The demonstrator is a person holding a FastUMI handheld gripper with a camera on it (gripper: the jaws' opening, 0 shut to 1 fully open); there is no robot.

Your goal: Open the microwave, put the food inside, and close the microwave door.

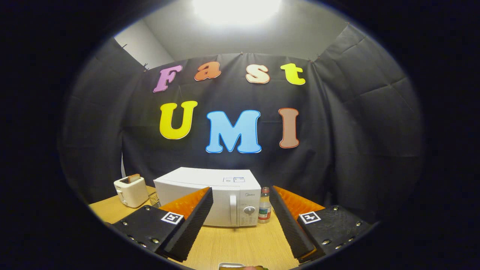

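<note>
Hovering released, the claw point(241, 210) faces the shut microwave point(210, 197) across bare table point(240, 243).

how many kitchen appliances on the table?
2: the microwave beyond the open gripper, door closed, and the toaster beside it, opposite the bottle. More may hide behind the fingers.

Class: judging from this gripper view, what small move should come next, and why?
Probably move forward toward the microwave's door handle: the microwave door is closed, and the gripper, fingers open and holding nothing, is well short of it across the wooden table.
</note>
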